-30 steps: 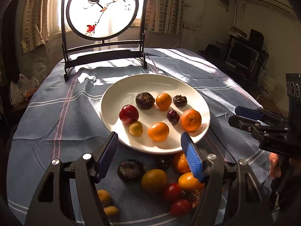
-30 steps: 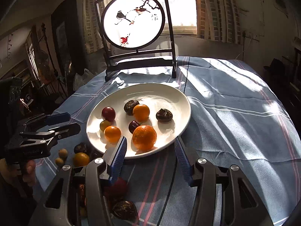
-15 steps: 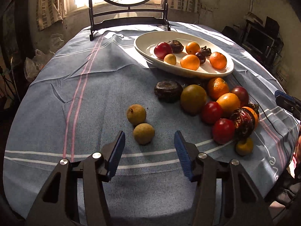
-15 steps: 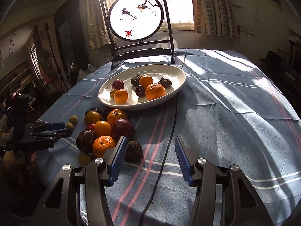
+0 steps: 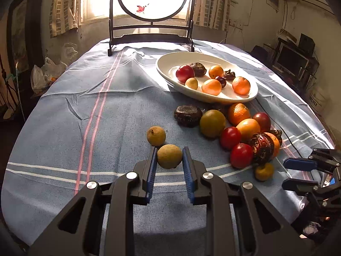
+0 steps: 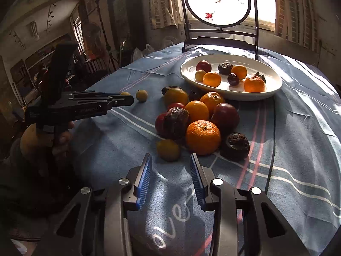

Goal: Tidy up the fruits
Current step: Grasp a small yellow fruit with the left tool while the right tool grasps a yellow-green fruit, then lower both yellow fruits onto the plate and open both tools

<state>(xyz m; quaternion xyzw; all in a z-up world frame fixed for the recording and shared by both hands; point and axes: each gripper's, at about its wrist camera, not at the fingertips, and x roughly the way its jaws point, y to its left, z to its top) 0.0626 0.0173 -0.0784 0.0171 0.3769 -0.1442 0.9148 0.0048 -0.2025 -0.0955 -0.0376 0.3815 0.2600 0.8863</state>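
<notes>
My left gripper (image 5: 169, 160) is shut on a small tan round fruit (image 5: 169, 156) that rests on the blue cloth. A second tan fruit (image 5: 156, 136) lies just beyond it. A pile of oranges, red fruits and dark wrinkled fruits (image 5: 240, 128) lies to the right, in front of a white oval plate (image 5: 168, 74) holding several fruits. My right gripper (image 6: 170, 162) is open and empty, just short of a small yellow fruit (image 6: 168, 149) and a large orange (image 6: 203, 137). The left gripper also shows in the right wrist view (image 6: 127, 99).
A round painted screen on a dark stand (image 5: 151, 10) stands at the table's far edge by the window. A black cable (image 6: 272, 128) runs across the cloth right of the pile. The table edge drops off near both grippers.
My left gripper has moved forward and closed on the nearer tan fruit. My right gripper has moved closer to the pile and narrowed its opening.
</notes>
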